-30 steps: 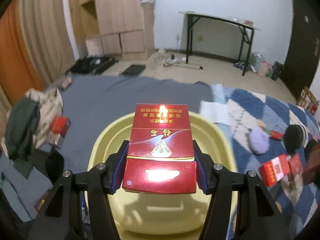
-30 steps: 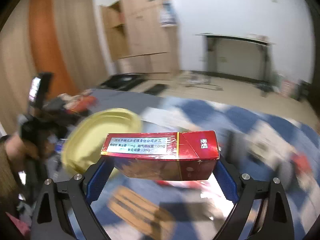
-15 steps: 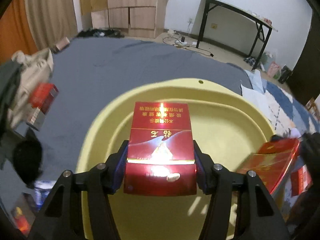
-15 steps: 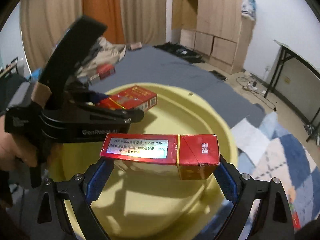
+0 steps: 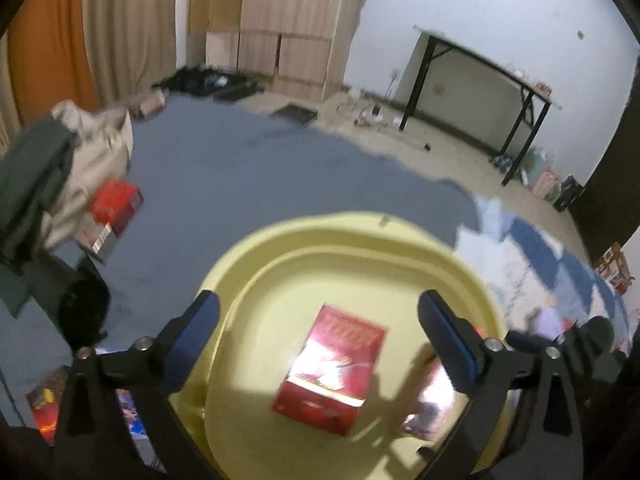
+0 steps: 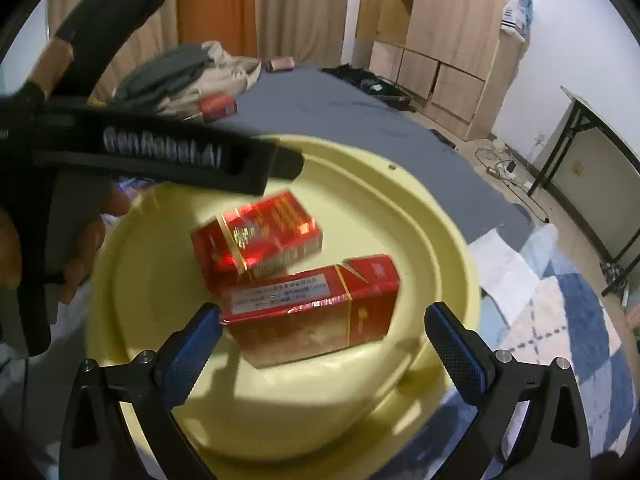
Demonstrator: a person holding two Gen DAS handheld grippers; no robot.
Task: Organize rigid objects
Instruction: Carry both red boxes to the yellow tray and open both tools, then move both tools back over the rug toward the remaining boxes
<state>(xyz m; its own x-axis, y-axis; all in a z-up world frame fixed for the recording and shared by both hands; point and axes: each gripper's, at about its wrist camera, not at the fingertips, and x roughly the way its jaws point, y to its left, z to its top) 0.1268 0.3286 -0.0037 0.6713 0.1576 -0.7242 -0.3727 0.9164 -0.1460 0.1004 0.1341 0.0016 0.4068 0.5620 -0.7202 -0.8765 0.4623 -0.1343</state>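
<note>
Yellow plastic basin [image 5: 472,268] sits on grey bedding [image 5: 248,176], both grippers poised over it. Two red packs lie inside: one pack [image 6: 258,236] nearer the far wall, a second pack [image 6: 316,308] in front, looking tilted against it; both blurred, perhaps not yet settled. Left gripper [image 5: 320,340] has just been opening, jaws spread wide, the first pack below and clear of the pads. Right gripper [image 6: 320,344] likewise has just been opening, nothing pressed between its pads. Loose red box [image 5: 114,208] remains on the bedding beside a heap of clothes [image 5: 48,176]. Judgement: release step. Best to draw both grippers straight up so the fingers do not clip rim or packs, then go for the loose box.
</note>
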